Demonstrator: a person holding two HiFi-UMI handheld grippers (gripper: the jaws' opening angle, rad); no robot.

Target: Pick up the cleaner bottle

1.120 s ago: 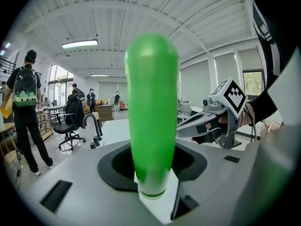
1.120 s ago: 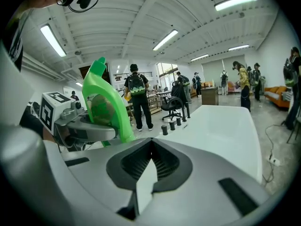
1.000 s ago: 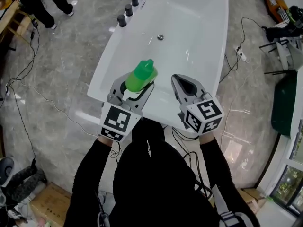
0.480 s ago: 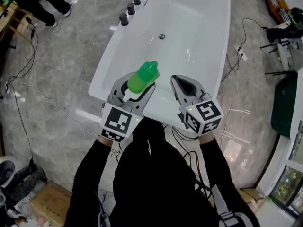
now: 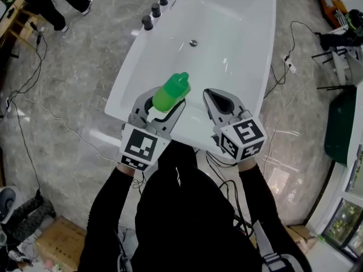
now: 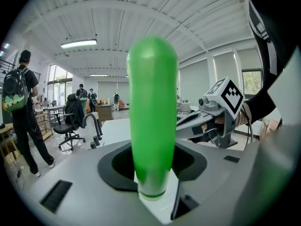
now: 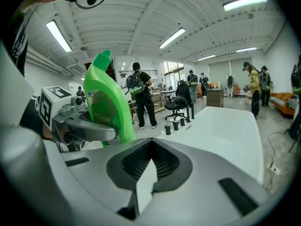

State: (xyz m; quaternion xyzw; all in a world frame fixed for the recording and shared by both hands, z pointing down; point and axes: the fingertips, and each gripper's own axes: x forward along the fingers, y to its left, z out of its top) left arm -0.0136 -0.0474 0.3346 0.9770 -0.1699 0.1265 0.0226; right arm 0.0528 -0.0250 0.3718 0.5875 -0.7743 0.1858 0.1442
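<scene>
The cleaner bottle (image 5: 170, 92) is bright green with an angled spout. It stands upright between the jaws of my left gripper (image 5: 164, 100), which is shut on its body above the near end of the white bathtub (image 5: 249, 67). In the left gripper view the bottle (image 6: 153, 112) fills the middle, rising from between the jaws. My right gripper (image 5: 211, 94) hovers beside it to the right, shut with nothing in it. The right gripper view shows the bottle (image 7: 106, 98) and the left gripper (image 7: 80, 124) at its left.
Dark faucet knobs (image 5: 156, 10) line the tub's far left rim and a drain (image 5: 193, 43) sits in its floor. Cables (image 5: 34, 103) trail over the marble floor at left and right. A cardboard box (image 5: 54, 245) lies at lower left. People and an office chair (image 7: 178, 102) stand beyond.
</scene>
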